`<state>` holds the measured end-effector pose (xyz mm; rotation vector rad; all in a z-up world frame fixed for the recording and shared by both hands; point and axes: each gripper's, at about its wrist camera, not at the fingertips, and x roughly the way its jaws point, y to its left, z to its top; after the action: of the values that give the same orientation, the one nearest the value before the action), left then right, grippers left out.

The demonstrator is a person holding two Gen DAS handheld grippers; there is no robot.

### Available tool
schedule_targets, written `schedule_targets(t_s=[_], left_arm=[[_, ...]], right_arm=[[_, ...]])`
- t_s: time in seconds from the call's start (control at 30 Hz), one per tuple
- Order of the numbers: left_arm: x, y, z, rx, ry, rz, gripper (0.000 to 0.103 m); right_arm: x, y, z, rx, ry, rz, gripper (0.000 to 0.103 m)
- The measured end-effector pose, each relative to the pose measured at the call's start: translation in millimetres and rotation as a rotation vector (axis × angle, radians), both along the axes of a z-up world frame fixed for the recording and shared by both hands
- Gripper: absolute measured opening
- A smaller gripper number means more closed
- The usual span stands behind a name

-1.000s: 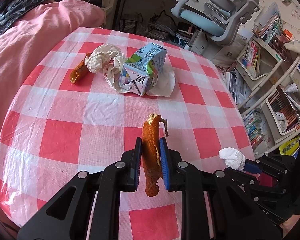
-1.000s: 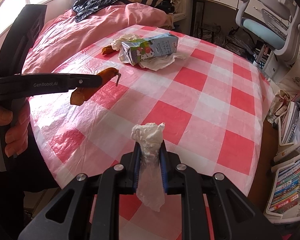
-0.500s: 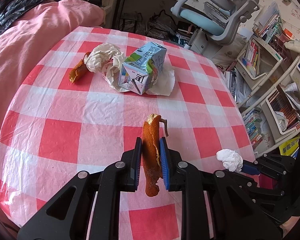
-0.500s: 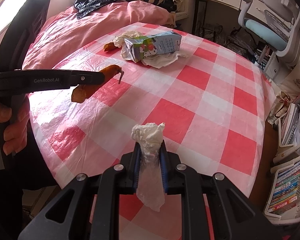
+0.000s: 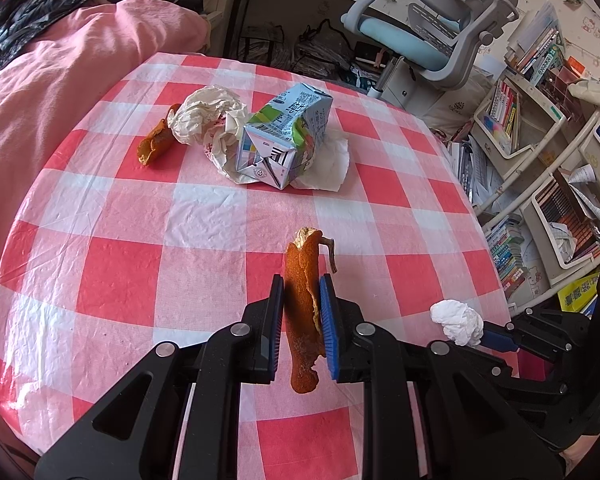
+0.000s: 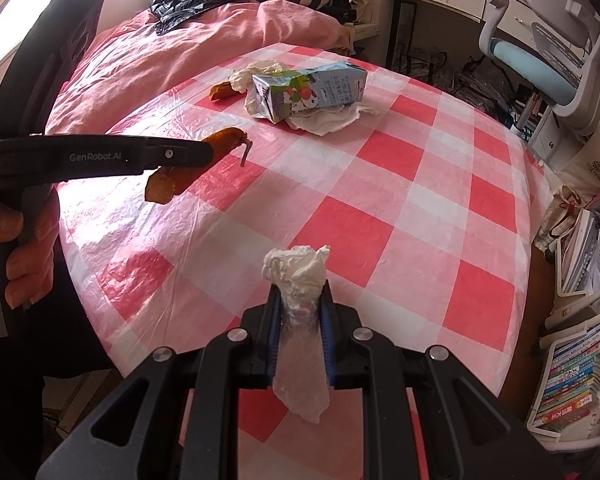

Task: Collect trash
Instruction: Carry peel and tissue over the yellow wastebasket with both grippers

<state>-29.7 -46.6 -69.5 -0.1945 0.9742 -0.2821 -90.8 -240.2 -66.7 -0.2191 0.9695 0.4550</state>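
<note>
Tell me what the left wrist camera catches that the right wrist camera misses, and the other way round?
Only the left wrist view shows the left gripper head-on, its jaws clamped on an orange peel. Only the right wrist view shows the person's hand on that gripper's handle, and the right gripper gripping a white tissue. Both show the checked tablecloth, milk carton, crumpled paper and a second peel.

Both tongs (image 5: pixel 302 312) (image 6: pixel 299 316) clamped, aloft.

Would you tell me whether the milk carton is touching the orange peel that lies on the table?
Apart. The left wrist view shows crumpled paper between the milk carton and the orange peel.
</note>
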Motion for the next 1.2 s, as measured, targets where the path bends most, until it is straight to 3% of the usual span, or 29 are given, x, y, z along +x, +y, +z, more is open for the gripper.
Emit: schedule_targets(t_s=[0.47,0.8,1.0,1.2], left_arm=[[0.3,0.2,0.0,-0.004,-0.002,0.002,0.017],[-2.5,6.1,2.4,-0.060,-0.006,0.006,0.017],[-6.5,-2.0,7.1,-0.080,-0.023,-0.017,0.017],[-14.5,-33.8,16.9,-0.101,-0.046,-0.086,0.017]], right_arm=[[-0.9,0.3,1.9,0.002,-0.008,0.000,0.019],[-1.9,-13.1,11.4,0.027,-0.039,-0.037,0.019],[-4.8,-27.1,17.9,0.035,-0.056,-0.060,0.019],[-10.7,-68.8,20.5,0.033,-0.055,-0.170,0.019]])
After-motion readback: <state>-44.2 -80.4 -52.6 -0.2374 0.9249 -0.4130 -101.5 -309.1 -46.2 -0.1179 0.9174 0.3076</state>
